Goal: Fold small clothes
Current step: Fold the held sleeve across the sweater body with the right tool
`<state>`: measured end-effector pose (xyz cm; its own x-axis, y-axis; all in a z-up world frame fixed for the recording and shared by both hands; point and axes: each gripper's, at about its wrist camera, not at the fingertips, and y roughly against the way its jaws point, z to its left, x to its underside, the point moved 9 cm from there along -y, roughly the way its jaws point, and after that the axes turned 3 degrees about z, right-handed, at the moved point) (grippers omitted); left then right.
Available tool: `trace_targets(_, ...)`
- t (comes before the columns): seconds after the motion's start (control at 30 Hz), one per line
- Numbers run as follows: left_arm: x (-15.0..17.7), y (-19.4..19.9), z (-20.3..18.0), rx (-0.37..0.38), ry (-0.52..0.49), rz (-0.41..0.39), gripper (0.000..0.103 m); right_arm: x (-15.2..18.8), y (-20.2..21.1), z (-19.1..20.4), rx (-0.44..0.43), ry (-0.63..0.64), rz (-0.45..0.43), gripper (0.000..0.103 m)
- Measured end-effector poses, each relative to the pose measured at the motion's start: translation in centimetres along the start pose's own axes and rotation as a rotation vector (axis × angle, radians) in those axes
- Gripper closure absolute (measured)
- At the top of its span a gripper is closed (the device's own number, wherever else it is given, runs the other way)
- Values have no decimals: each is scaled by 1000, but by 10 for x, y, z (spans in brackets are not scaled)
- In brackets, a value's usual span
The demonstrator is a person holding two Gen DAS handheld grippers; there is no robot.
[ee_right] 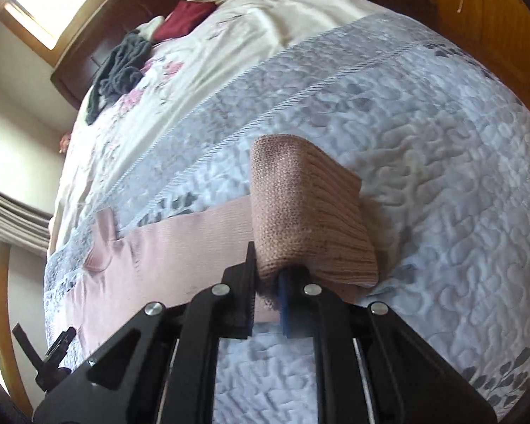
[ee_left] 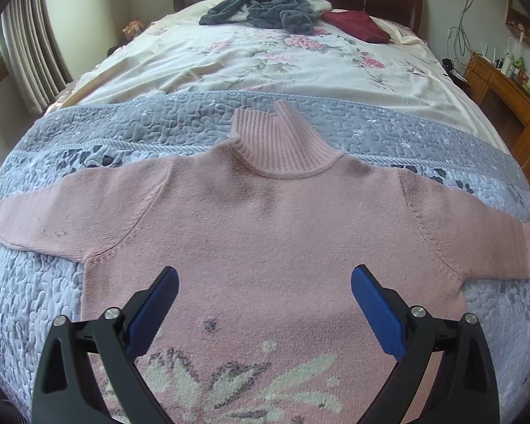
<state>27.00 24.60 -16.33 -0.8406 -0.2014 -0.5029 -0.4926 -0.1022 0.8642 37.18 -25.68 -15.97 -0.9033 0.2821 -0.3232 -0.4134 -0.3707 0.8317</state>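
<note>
Right wrist: jaws pinch ribbed sleeve cuff [ee_right: 314, 212].

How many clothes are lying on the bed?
3 that I can make out: the pink sweater spread on the near quilt, a grey garment crumpled by the headboard, a dark red one beside it. More may be hidden underneath.

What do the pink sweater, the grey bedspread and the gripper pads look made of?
Pink sweater: knitted yarn, likely wool or acrylic, with a ribbed collar and visible stitches. Grey bedspread: quilted fabric, puffy stitched pattern, slight sheen. Left gripper pads: blue, finely textured, probably rubber or plastic.
</note>
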Motion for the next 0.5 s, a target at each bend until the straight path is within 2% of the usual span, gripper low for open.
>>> trace_targets(0.37, 2, 2, 31, 21, 40, 3, 5, 48, -56, 160, -194, 177, 99, 94)
trace_targets(0.5, 5, -1, 37, 41, 48, 14, 5, 74, -84, 209, -227, 221, 136, 94)
